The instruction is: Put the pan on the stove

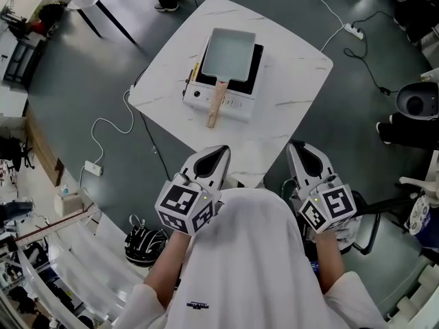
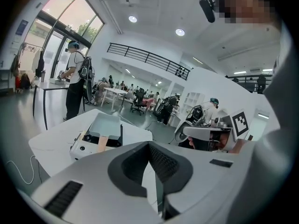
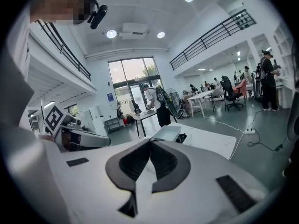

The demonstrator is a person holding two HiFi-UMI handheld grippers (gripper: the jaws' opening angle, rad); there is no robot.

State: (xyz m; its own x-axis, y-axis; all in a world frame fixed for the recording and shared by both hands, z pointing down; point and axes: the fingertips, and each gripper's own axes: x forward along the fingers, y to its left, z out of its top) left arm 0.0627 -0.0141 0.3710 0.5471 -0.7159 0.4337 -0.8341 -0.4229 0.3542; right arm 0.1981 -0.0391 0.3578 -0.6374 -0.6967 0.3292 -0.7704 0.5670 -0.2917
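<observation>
Holding nothing in left claw point(image 1: 221, 152) or right claw point(image 1: 296, 149), both pinched fully together; well ahead, seeing pan point(image 1: 230, 52) atop stove point(image 1: 236, 103) on the surface point(image 1: 295, 81).

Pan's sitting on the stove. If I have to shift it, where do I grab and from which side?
Probably the wooden handle, from the near edge of the table. It is a narrow straight bar sticking out past the stove front toward you, so jaws can close across it; the pan body looks too wide.
</observation>
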